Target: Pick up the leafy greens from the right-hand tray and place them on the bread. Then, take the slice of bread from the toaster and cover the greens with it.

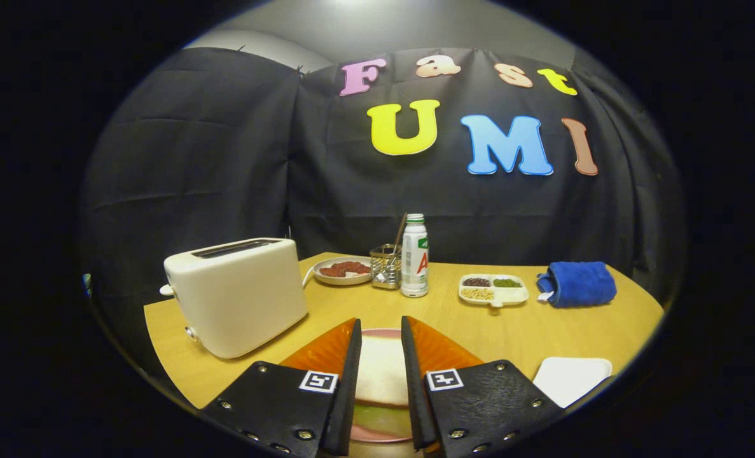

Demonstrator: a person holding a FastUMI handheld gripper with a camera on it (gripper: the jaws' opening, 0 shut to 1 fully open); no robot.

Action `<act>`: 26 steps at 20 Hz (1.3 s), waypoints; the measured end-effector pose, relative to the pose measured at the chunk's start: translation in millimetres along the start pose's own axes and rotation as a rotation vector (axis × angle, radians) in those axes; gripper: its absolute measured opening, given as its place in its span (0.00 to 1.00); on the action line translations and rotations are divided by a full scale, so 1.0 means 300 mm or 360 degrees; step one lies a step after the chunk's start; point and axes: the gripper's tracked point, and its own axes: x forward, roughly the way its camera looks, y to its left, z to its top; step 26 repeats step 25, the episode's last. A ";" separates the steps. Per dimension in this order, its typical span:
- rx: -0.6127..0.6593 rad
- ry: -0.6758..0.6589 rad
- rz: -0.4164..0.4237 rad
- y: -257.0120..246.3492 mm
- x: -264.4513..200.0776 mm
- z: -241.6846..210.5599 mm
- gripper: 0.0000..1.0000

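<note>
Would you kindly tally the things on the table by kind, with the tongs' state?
Dishes: 4, plate, meat plate, bean tray, white tray
Toaster: 1
Bottle: 1
Caddy: 1
Towel: 1
Bread: 1
Total: 9
Tongs open, bread between.

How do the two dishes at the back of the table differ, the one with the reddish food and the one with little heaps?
The round plate, behind the toaster, is one open dish holding a single reddish pile. The divided tray, beside the blue cloth, is squarish with compartments, holding separate dark, green and pale heaps. Both are pale, shallow and lie flat on the wooden table, far beyond the open gripper.
</note>
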 end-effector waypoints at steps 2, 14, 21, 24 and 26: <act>-0.0001 -0.0039 -0.0052 -0.107 -0.027 0.058 0.36; -0.0033 -0.0150 -0.0258 -0.690 -0.284 0.211 0.36; -0.0081 -0.0167 -0.0410 -1.002 -0.450 0.215 0.36; -0.0050 -0.0185 -0.0480 -1.151 -0.522 0.213 0.36; -0.0040 -0.0188 -0.0507 -1.204 -0.546 0.207 0.36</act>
